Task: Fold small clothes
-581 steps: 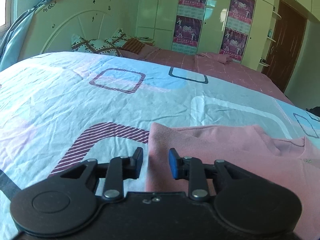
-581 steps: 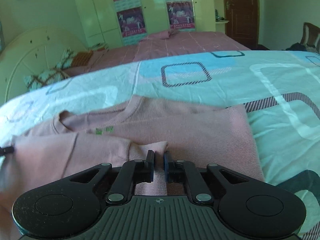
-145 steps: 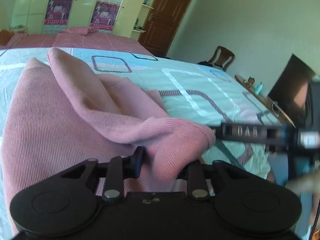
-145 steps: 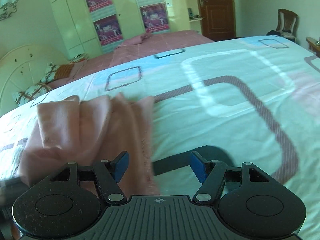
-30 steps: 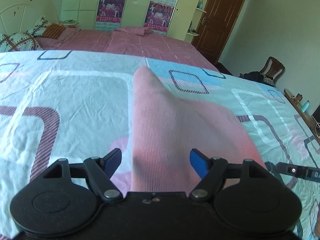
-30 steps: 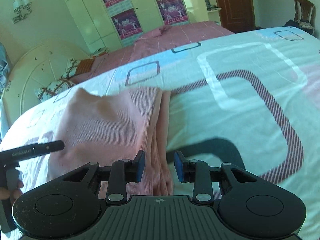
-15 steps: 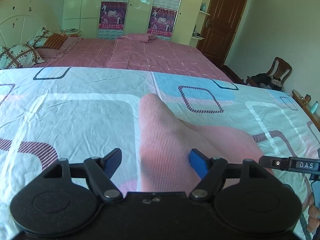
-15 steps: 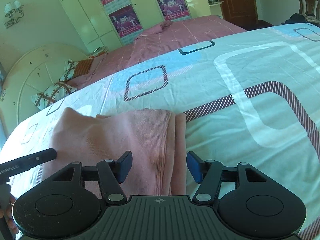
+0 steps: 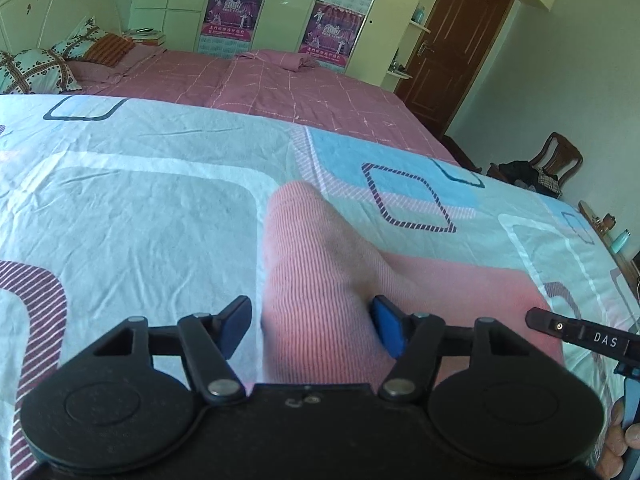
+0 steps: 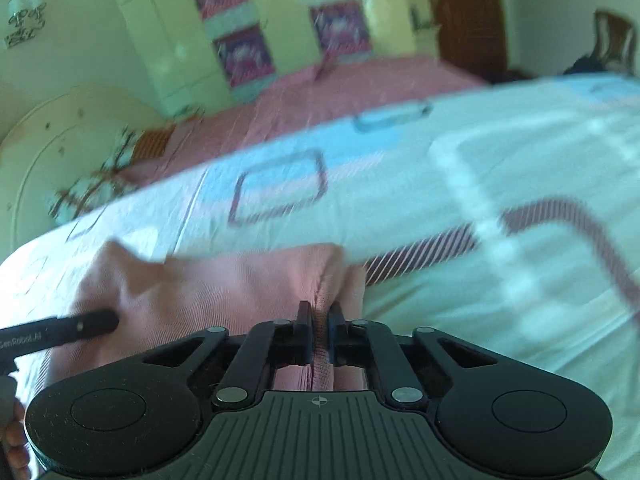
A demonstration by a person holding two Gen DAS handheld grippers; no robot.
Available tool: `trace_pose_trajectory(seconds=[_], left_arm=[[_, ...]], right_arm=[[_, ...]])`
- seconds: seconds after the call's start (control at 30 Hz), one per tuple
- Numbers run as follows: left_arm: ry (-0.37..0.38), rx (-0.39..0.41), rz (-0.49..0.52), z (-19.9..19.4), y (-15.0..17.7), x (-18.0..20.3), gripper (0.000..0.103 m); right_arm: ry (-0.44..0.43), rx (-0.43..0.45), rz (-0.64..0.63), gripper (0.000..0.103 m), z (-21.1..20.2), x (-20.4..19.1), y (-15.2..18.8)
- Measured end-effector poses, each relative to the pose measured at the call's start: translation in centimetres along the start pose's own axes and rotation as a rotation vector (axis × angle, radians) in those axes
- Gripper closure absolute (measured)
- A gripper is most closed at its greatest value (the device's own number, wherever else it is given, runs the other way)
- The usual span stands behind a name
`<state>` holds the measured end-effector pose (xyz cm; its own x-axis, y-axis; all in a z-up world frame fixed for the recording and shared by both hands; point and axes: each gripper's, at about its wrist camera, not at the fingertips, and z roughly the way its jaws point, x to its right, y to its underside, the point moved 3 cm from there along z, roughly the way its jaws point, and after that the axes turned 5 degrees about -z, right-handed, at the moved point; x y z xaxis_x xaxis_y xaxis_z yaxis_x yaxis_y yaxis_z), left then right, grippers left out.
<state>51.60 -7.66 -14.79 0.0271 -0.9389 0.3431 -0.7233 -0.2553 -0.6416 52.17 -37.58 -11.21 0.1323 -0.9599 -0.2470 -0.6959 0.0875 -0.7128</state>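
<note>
A folded pink knit sweater [image 9: 320, 280] lies on the patterned bedsheet [image 9: 132, 216]. My left gripper [image 9: 312, 320] is open, its jaws on either side of the sweater's left corner, which bulges up between them. My right gripper [image 10: 319, 326] is shut on the sweater's right folded edge [image 10: 322, 304]; that view is motion-blurred. The sweater [image 10: 224, 284] spreads left of it. The right gripper's finger [image 9: 576, 330] shows at the right of the left wrist view, and the left gripper's finger [image 10: 60, 332] at the left of the right wrist view.
The light sheet with square patterns covers the near bed all round the sweater. Beyond it is a pink bed [image 9: 280, 92] with pillows [image 9: 36, 68], then wardrobes with posters [image 9: 336, 28], a brown door [image 9: 464, 40] and a chair [image 9: 552, 160].
My right gripper has closed from open onto the sweater's right edge and is moving, blurring its view. My left gripper stays open around the left corner and has shifted slightly.
</note>
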Motion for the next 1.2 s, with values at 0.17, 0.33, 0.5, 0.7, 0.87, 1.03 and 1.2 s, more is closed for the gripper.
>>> trace_pose_trajectory(seconds=[0.17, 0.33, 0.5, 0.7, 0.87, 1.03, 1.2], left_arm=[[-0.016, -0.026, -0.029, 1.7, 0.3, -0.8, 0.026], [-0.015, 0.017, -0.008, -0.3, -0.4, -0.5, 0.031], [-0.038, -0.004, -0.017, 1.1, -0.6, 0.0, 0.032], [-0.055, -0.02, -0.034, 2.1, -0.2, -0.4, 0.027], [-0.064, -0.017, -0.021, 1.3, -0.2, -0.2, 0.027], [-0.051, -0.002, -0.026, -0.8, 0.1, -0.1, 0.03], [-0.024, 0.019, -0.021, -3.9, 1.1, -0.1, 0.03]], right_arm=[[0.075, -0.055, -0.081, 0.097, 1.9, -0.2, 1.3], [0.049, -0.026, -0.008, 0.076, 0.2, 0.6, 0.3], [0.055, 0.066, -0.104, 0.069, -0.7, -1.4, -1.6], [0.089, -0.035, -0.185, 0.065, 3.7, -2.2, 0.1], [0.142, -0.03, -0.14, 0.046, 3.9, -0.9, 0.4], [0.115, -0.014, -0.078, 0.052, 1.5, 0.1, 0.1], [0.043, 0.012, -0.063, 0.056, -2.4, -0.5, 0.7]])
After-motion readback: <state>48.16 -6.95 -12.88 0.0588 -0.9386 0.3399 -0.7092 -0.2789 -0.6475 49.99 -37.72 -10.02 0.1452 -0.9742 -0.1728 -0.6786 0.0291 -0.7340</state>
